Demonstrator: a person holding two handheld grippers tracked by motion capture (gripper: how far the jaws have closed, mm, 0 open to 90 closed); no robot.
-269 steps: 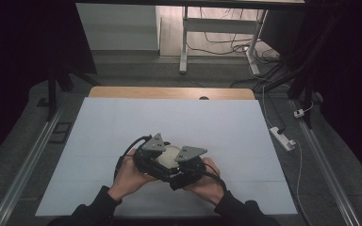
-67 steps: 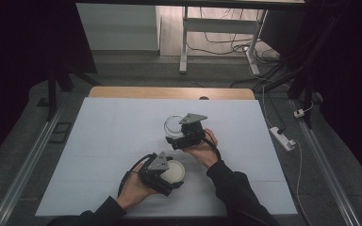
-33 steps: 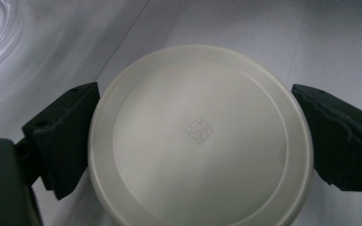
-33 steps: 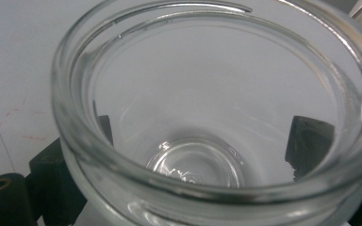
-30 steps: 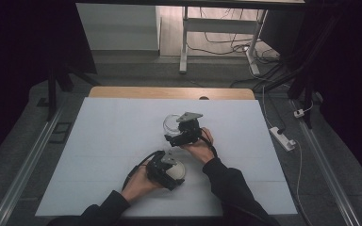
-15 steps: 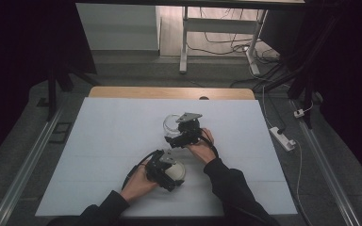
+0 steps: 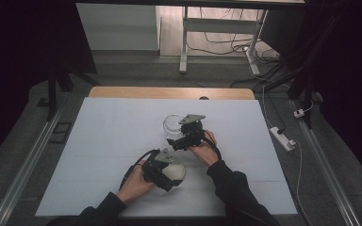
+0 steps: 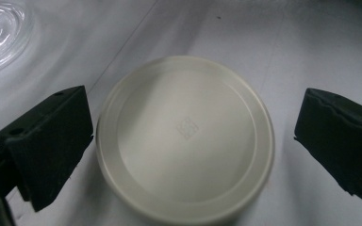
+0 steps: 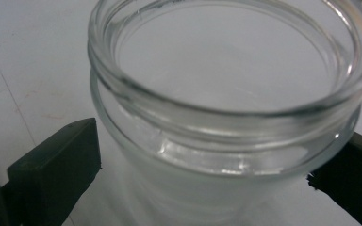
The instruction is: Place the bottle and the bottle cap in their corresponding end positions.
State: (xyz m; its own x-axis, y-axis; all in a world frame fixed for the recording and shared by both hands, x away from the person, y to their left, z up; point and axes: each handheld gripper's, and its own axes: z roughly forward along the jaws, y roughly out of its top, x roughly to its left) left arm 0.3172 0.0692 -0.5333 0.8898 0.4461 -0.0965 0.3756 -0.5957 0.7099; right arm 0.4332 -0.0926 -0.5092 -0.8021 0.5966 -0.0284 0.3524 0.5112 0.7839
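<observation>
High view, nearest the person: the left gripper [image 7: 167,170] sits low over a white lid [image 7: 175,171] lying flat on the pale table cover [image 7: 99,141], close to the front edge. Left gripper view confirms it: jaws stand wide, one on each side of the lid [image 8: 185,136], a clear gap at the right jaw, the left jaw just beside the rim; touching or not, cannot tell. Lid is not yet gripped.

A little farther out, the right gripper [image 7: 181,141] reaches to a clear glass jar [image 7: 173,125] standing upright and open near the table's middle. Right gripper view: the jar [image 9: 226,117] sits between the two jaws below its rim. Left jaw shows a sliver of table between it and the glass; right jaw looks pressed to the wall. Whether the grip is firm I cannot tell.

Judgement: the step in hand is fetching the lid while the jar is steadied, with capping the jar to follow. Next move calls for closing the left jaws evenly across the lid's rim, lifting it level, and carrying it over the jar's mouth. The lid is shallow and smooth, so a low or skewed pinch may let it slip.

Beyond, the wooden table edge [image 7: 169,92], a white power strip [image 7: 281,137] on the floor to the right, and desk legs [image 7: 184,37] with cables at the back. Nothing lies between lid and jar.
</observation>
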